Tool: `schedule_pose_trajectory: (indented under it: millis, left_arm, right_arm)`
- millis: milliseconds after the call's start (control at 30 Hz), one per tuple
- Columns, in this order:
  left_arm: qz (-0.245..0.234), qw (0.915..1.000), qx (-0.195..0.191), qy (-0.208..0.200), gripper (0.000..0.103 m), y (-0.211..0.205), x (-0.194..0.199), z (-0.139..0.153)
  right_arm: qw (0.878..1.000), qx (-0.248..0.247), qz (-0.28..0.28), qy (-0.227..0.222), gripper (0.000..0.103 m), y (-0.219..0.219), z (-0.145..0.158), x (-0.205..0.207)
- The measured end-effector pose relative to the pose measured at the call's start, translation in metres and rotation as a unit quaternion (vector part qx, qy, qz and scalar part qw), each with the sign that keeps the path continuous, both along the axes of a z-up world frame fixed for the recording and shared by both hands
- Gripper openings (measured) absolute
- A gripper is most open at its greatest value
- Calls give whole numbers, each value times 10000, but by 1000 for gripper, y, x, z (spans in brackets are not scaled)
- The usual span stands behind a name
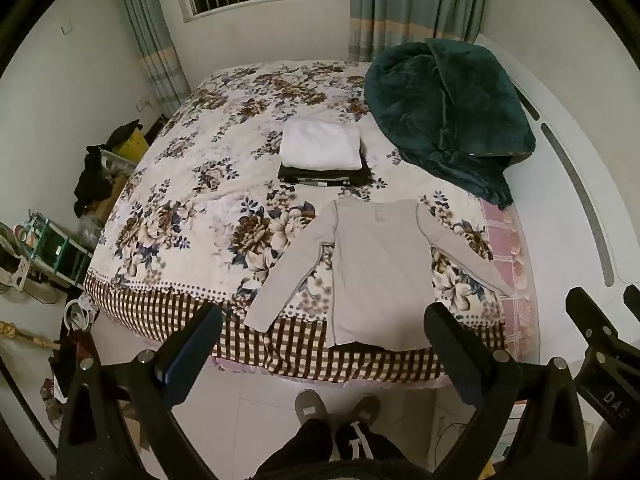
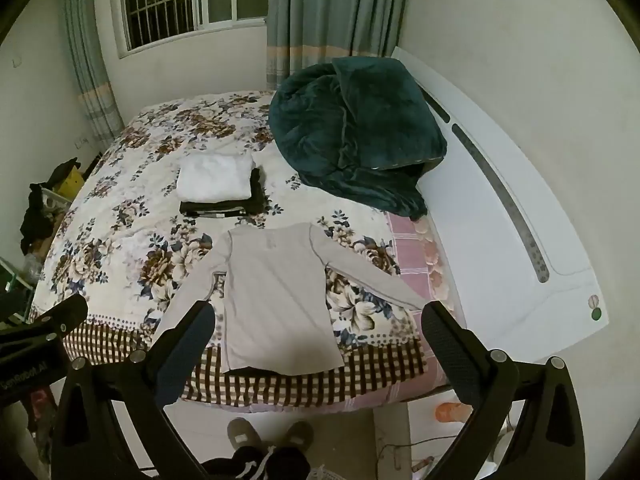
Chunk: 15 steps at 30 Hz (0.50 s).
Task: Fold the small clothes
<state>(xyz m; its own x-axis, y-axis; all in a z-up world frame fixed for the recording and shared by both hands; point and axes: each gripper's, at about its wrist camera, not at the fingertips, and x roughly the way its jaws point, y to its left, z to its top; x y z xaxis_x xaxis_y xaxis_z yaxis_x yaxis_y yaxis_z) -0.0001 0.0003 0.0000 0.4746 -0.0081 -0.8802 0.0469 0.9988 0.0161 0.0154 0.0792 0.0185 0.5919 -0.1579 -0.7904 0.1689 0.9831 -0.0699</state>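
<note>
A light grey long-sleeved shirt (image 1: 376, 268) lies flat on the floral bedspread near the bed's front edge, sleeves spread out to both sides; it also shows in the right wrist view (image 2: 276, 300). Behind it is a stack of folded clothes, a white one (image 1: 320, 145) on top of a black one (image 1: 320, 176), also seen in the right wrist view (image 2: 216, 184). My left gripper (image 1: 324, 320) is open and empty, held above the shirt's hem. My right gripper (image 2: 320, 320) is open and empty, also above the front edge.
A dark green blanket (image 1: 448, 112) is heaped at the back right of the bed (image 1: 180, 208). A white headboard (image 2: 500, 240) runs along the right. Cluttered shelves and boxes (image 1: 60, 240) stand left of the bed. The person's feet (image 1: 336, 404) stand on the tiled floor.
</note>
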Motion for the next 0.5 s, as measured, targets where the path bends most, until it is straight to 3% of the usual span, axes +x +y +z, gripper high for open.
schedule_pose_trajectory:
  millis: [500]
  left_arm:
    - [15,10000,28,-44,103,4,1,0]
  right_arm:
    - [10000,-23,-9,15,103,-4,0,0]
